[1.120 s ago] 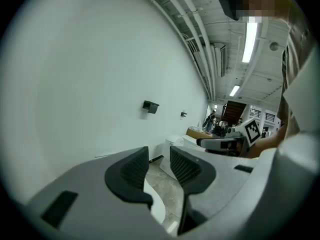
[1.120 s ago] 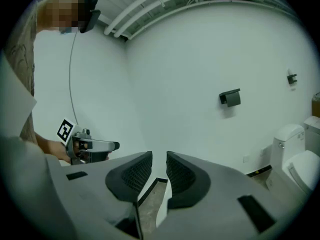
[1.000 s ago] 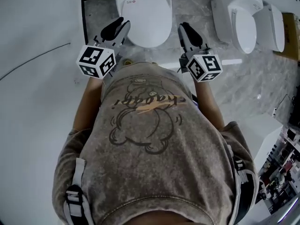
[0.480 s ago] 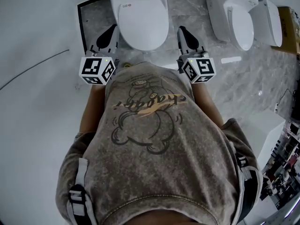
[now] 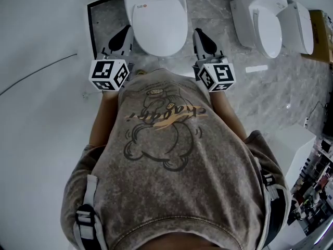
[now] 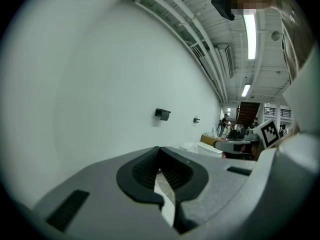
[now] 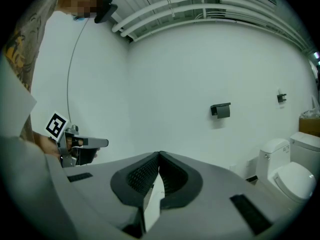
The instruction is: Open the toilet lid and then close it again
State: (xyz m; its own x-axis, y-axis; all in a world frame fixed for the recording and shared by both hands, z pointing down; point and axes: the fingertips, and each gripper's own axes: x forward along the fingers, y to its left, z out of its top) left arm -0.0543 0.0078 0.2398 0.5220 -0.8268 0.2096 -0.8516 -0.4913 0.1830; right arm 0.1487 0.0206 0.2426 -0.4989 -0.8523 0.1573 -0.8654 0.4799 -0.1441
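Observation:
A white toilet with its lid (image 5: 158,22) down stands at the top middle of the head view, on a marble floor patch. My left gripper (image 5: 127,30) hovers just left of the bowl and my right gripper (image 5: 197,32) just right of it; neither touches the toilet. In the left gripper view the left gripper (image 6: 159,150) has its jaws shut tip to tip with nothing held. The right gripper (image 7: 160,154) is likewise shut and empty. Each gripper's marker cube (image 5: 109,74) sits close to the person's shirt.
Two more white toilets (image 5: 270,25) (image 5: 304,27) stand at the right. A thin cable (image 5: 36,72) runs over the white floor at the left. A black holder (image 7: 220,110) hangs on the white wall ahead. Cluttered shelving (image 5: 312,191) is at the lower right.
Both grippers' jaws stood apart a second ago and are now closed. The hands have drawn slightly in beside the bowl; the toilet lid stays down.

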